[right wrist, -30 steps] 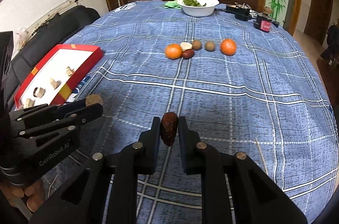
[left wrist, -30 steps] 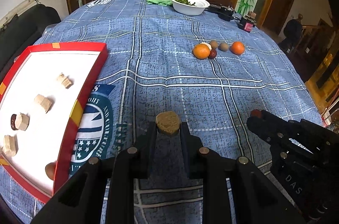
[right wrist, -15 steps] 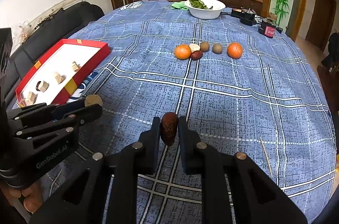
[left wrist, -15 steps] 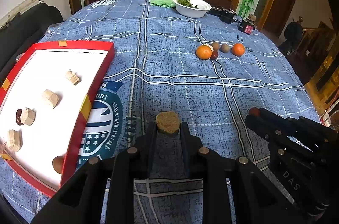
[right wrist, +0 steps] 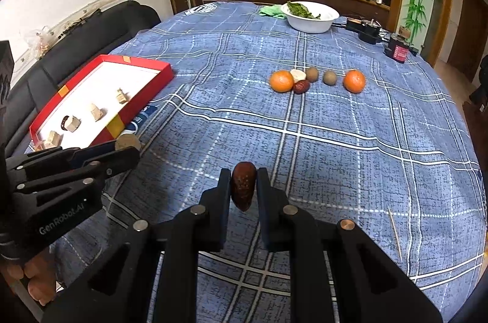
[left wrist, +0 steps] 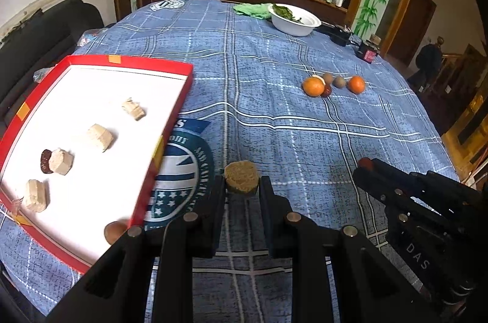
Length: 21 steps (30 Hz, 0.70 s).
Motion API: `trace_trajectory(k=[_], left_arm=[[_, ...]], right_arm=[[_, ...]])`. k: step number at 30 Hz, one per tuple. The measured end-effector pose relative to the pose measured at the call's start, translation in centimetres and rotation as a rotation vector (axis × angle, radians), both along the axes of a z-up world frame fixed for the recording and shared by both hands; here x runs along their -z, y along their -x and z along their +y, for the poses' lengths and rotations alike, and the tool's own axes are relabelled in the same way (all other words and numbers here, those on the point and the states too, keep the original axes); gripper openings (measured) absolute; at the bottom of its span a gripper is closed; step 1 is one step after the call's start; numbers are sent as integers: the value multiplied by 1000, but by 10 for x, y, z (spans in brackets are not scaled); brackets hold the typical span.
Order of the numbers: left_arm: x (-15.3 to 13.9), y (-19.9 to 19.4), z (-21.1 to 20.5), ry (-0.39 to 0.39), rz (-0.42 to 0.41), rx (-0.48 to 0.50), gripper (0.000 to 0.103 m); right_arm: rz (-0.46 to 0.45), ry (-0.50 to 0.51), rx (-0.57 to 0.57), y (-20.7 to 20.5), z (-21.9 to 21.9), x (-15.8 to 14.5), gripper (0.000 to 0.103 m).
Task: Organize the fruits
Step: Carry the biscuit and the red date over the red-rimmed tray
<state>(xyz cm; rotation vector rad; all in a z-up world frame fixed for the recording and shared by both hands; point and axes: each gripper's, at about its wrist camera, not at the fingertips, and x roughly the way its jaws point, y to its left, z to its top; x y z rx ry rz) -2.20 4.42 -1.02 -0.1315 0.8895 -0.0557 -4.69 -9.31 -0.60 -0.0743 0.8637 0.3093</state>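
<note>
My left gripper (left wrist: 242, 185) is shut on a tan round cut fruit piece (left wrist: 241, 176), held above the blue cloth just right of the red tray (left wrist: 170, 121). The tray holds several pale cut pieces (left wrist: 99, 136), a dark red date (left wrist: 45, 161) and a brown fruit (left wrist: 114, 231) at its near edge. My right gripper (right wrist: 243, 185) is shut on a dark red date (right wrist: 243, 188) above the cloth. Farther back lie two oranges (right wrist: 281, 81), two brown round fruits (right wrist: 329, 77), a pale piece (right wrist: 298, 74) and a date (right wrist: 302, 86).
A white bowl of greens (right wrist: 312, 16) and a green cloth (right wrist: 271, 11) sit at the table's far side, with black devices (right wrist: 367, 30) and a small red-labelled jar (right wrist: 398, 49) to the right. A toothpick (right wrist: 395, 233) lies at the right. A black sofa (right wrist: 91, 30) stands left.
Both grippers have moved left and a little back, each keeping its fruit; the red tray now looks nearer and larger in the left wrist view.
</note>
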Motion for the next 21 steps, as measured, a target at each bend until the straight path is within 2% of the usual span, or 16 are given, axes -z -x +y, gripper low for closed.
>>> trace_trajectory(k=[11, 21], left_arm=[[-3, 5, 36, 9, -12, -83, 21], [-6, 7, 88, 0, -20, -214, 21]], right_arm=[[-5, -27, -75, -3, 32, -5, 18], [-15, -72, -196, -16, 95, -13, 19]])
